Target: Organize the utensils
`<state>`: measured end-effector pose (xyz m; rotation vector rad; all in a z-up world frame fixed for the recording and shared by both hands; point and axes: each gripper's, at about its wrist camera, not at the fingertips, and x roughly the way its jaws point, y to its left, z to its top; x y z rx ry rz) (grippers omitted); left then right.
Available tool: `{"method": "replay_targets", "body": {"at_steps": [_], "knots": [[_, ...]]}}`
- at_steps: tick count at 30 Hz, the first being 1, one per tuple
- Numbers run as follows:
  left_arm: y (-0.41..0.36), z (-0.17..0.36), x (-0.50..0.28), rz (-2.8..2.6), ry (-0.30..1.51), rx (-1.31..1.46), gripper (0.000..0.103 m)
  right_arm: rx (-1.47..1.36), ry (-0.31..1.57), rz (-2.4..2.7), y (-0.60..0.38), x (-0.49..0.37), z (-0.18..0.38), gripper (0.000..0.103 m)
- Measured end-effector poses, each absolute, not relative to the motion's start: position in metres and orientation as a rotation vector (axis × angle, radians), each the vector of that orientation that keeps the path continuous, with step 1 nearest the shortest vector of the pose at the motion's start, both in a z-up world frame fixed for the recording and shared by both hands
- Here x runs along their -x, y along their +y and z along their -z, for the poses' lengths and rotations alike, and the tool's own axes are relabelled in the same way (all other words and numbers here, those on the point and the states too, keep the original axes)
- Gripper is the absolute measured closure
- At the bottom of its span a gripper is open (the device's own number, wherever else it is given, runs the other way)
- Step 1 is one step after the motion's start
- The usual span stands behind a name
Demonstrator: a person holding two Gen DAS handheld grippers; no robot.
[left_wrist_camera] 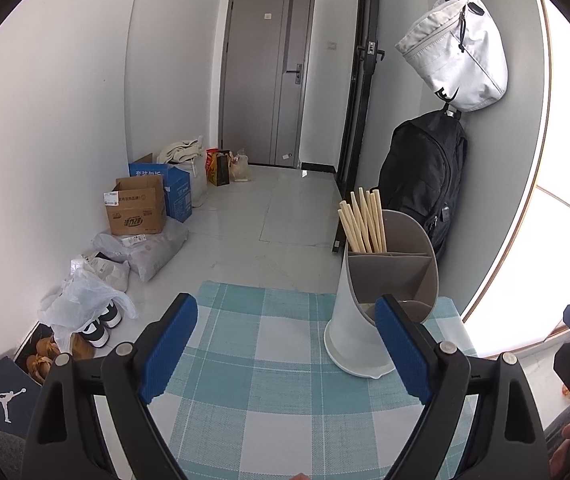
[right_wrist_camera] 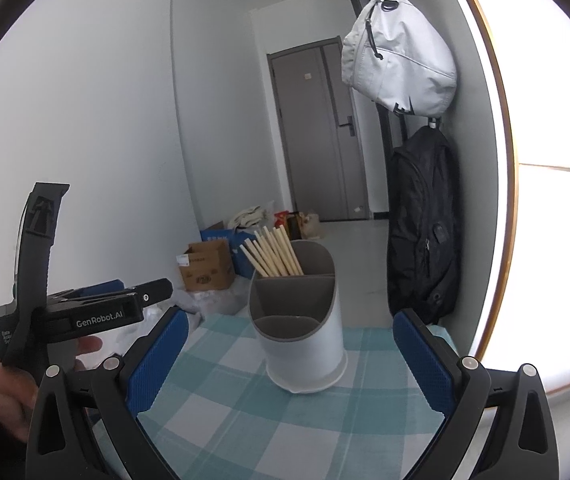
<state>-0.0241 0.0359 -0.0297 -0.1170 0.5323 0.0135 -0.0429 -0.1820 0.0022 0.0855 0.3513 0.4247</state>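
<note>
Both the left gripper and right gripper gape empty; the holder stands at twelve o'clock, chopsticks upright inside for tidy storage.

White lettering reading "GenRobot.AI" runs along the black body of the left tongs, while a white Jumpman logo marks a dark shoe box on the floor; print on the cardboard boxes is too small to read.
</note>
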Motion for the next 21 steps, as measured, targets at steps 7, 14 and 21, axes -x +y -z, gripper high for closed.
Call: {"method": "replay_targets", "body": {"at_steps": [7, 14, 21], "knots": [[0.0326, 0.0297, 0.0242, -0.016, 0.531, 0.100, 0.016, -0.078, 0.346, -0.426, -0.1815, 0.0439, -0.0029, 0.000], [0.0374, 0.0240, 0.0320, -0.004, 0.482, 0.130, 0.016, -0.086, 0.344, -0.421, -0.1839, 0.0443, -0.0030, 0.000], [0.0357, 0.0259, 0.0297, -0.008, 0.498, 0.119, 0.016, -0.082, 0.339, -0.423, -0.1828, 0.0456, -0.0030, 0.000]]}}
